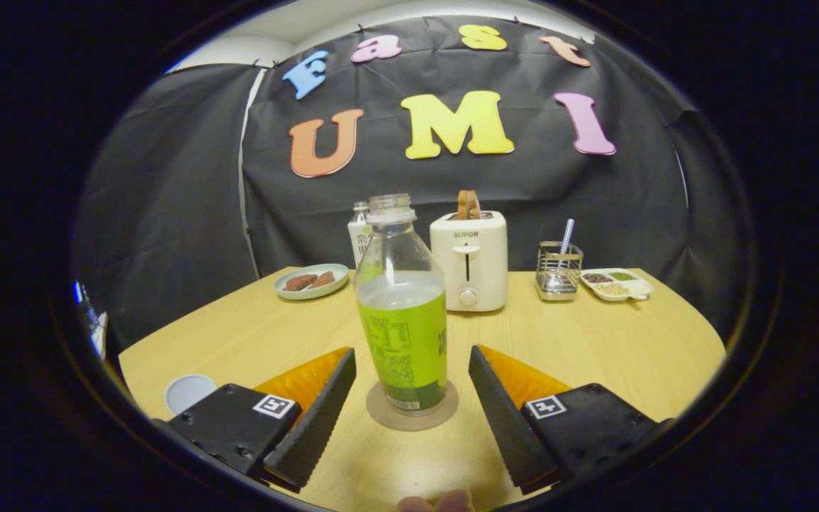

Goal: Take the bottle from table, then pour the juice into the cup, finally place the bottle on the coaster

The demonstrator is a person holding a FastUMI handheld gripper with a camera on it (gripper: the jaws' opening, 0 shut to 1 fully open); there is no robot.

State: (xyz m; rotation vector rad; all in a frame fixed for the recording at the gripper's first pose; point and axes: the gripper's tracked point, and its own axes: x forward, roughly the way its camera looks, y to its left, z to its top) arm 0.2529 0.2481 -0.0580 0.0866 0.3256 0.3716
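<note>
A clear, uncapped bottle with a green label stands upright on a round brown coaster on the wooden table. Pale liquid fills it to about the top of the label. My gripper is open, its two black ribbed fingers spread wide to either side of the bottle, touching neither side. A pale blue cup sits at the near left of the table, beside the left finger and partly hidden by it.
Behind the bottle stand a white toaster with a slice in it and a second bottle. A green plate with brown food lies back left. A wire holder and a divided snack dish sit back right.
</note>
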